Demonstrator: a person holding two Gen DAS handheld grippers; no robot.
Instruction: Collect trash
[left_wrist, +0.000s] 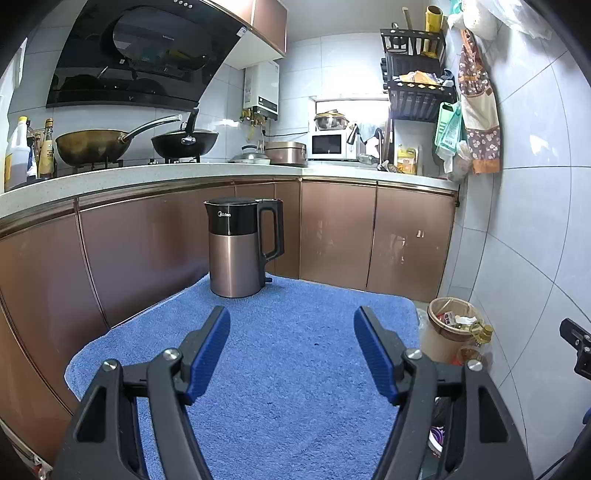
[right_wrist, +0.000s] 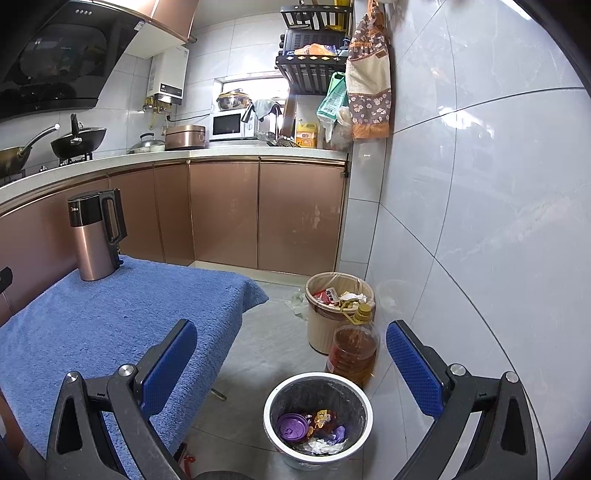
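Note:
A small white trash bin (right_wrist: 275, 397) with a dark liner stands on the floor below my right gripper (right_wrist: 291, 343). It holds a purple lid (right_wrist: 291, 426), wrappers and crumpled paper. My right gripper is open and empty above the bin. My left gripper (left_wrist: 291, 328) is open and empty over the blue towel-covered table (left_wrist: 295, 369). A beige waste basket (right_wrist: 325, 332) full of trash stands by the wall; it also shows in the left wrist view (left_wrist: 439, 339).
A copper and black electric kettle (left_wrist: 240, 247) stands at the table's far edge, also in the right wrist view (right_wrist: 94, 236). A large oil bottle (right_wrist: 352, 350) stands between the two bins. Copper cabinets (left_wrist: 332, 229) and a tiled wall (right_wrist: 480, 221) enclose the space.

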